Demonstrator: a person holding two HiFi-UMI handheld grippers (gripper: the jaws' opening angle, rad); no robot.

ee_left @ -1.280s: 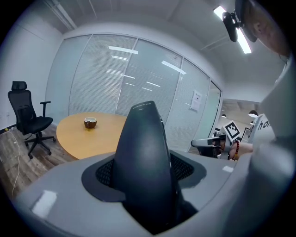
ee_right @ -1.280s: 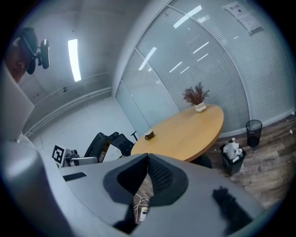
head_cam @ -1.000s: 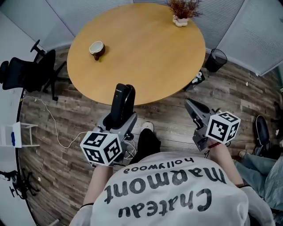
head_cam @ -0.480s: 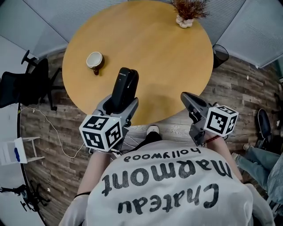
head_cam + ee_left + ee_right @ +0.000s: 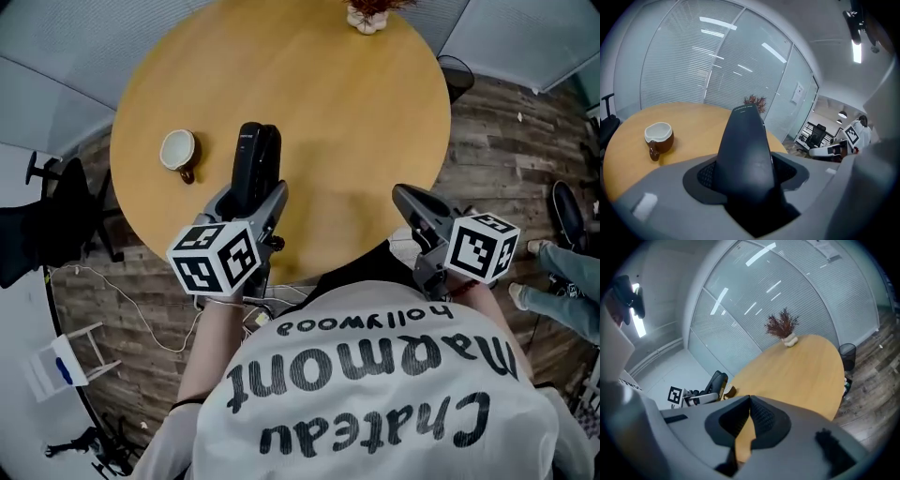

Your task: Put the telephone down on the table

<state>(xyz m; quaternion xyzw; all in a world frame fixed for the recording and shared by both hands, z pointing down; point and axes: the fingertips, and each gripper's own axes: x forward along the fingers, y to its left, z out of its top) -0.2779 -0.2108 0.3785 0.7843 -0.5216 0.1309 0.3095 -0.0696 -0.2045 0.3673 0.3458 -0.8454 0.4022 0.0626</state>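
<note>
The black telephone [image 5: 255, 161] stands upright between the jaws of my left gripper [image 5: 253, 202], which is shut on its lower part. It hangs above the near left part of the round wooden table [image 5: 356, 122]. In the left gripper view the telephone [image 5: 745, 150] fills the middle, gripped by the left gripper [image 5: 747, 176], with the tabletop behind it. My right gripper [image 5: 412, 202] is at the table's near right edge, shut with nothing in it. In the right gripper view the right gripper [image 5: 750, 401] has its tips touching.
A brown cup [image 5: 176, 152] with a white inside sits on the table left of the telephone. A small dried plant [image 5: 367, 14] in a white pot stands at the far edge. A black bin [image 5: 457, 75] and office chair [image 5: 37, 225] stand on the wooden floor.
Both grippers have moved forward toward the table. The telephone, earlier over the floor at the table's near edge, now hangs above the tabletop, still gripped. The right gripper stays shut.
</note>
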